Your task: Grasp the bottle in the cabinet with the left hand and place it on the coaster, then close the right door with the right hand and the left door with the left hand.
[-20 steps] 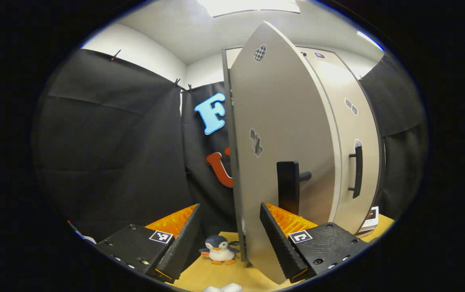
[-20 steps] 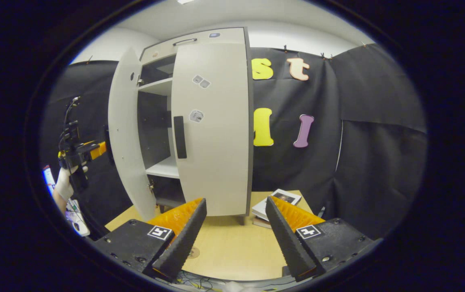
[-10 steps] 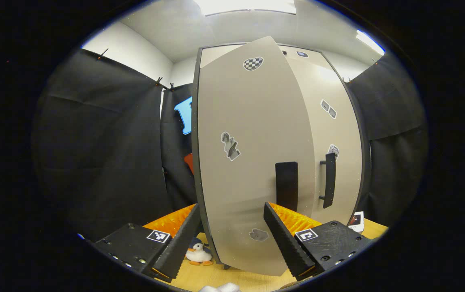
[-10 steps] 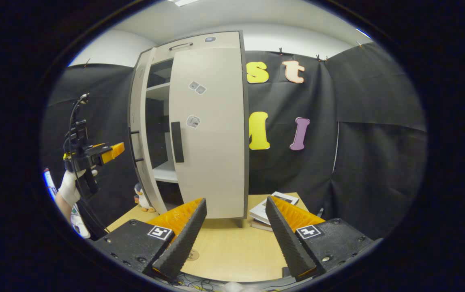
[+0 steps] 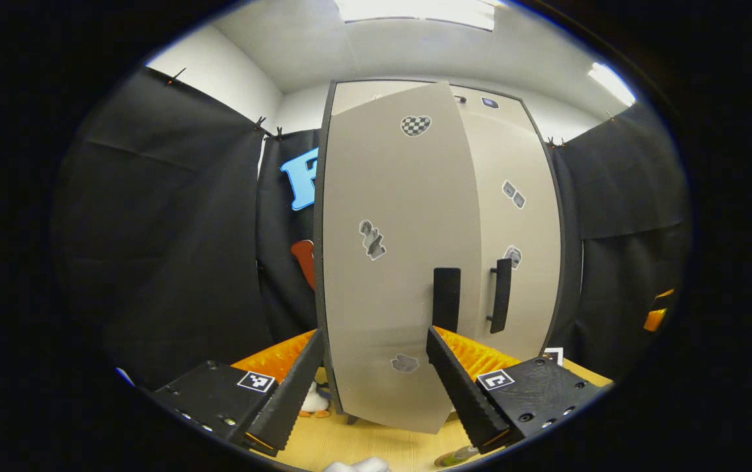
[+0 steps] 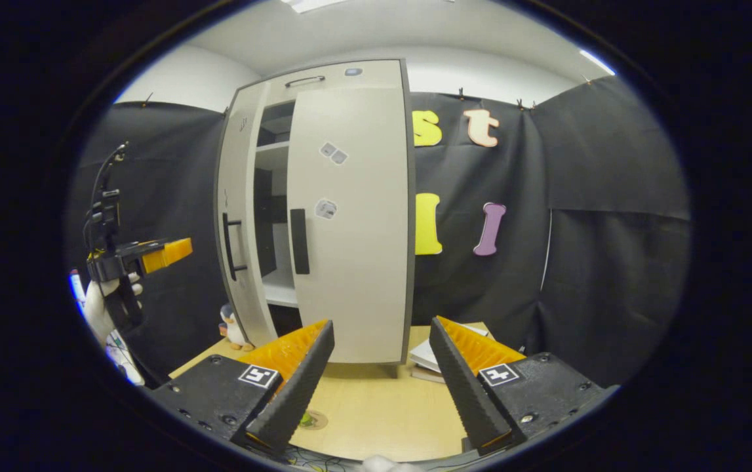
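Over the last second the left door (image 5: pixel 395 262) swings from wide open to nearly shut ahead of the left gripper (image 5: pixel 372 377), jaws wide apart, empty; a gap remains. Right door (image 6: pixel 353 223) closed beyond the right gripper (image 6: pixel 379 377), equally spread, empty. Bottle unseen; the coaster (image 6: pixel 313 418) sits just below its left finger.

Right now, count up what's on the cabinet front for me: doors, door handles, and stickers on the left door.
Doors: 2, the left door and the right door.
Door handles: 2, the left handle and the right handle.
Stickers on the left door: 3.
Total: 7.
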Demonstrator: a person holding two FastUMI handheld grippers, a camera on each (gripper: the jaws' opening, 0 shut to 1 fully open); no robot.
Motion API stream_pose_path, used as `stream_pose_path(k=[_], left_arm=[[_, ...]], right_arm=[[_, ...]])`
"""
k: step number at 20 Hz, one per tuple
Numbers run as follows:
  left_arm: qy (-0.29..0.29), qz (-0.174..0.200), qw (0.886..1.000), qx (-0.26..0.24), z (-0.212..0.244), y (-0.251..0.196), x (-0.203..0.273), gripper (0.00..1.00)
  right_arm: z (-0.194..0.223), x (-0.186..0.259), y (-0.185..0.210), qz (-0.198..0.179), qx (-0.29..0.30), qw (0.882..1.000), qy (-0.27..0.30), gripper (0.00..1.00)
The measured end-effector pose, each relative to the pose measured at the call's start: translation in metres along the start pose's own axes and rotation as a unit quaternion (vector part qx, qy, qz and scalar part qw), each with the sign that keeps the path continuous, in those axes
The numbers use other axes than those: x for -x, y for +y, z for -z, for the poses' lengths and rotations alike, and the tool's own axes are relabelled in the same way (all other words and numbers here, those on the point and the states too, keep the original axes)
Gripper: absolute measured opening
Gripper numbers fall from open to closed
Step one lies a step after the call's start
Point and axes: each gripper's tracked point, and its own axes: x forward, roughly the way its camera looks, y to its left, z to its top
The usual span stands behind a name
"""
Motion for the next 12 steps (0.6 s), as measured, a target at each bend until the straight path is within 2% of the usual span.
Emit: stream_pose_path(k=[5, 12], left_arm=[[0.013, 0.001, 1.0, -0.004, 0.012, 0.003, 0.038, 0.96], [0.036, -0.032, 0.998, -0.03, 0.046, 0.022, 0.086, 0.96]], right_arm=[[-0.006, -0.002, 0.014, 0.004, 0.004, 1.0, -0.015, 0.96], [0.009, 0.002, 0.029, 0.013, 0.007, 1.0, -0.014, 0.96]])
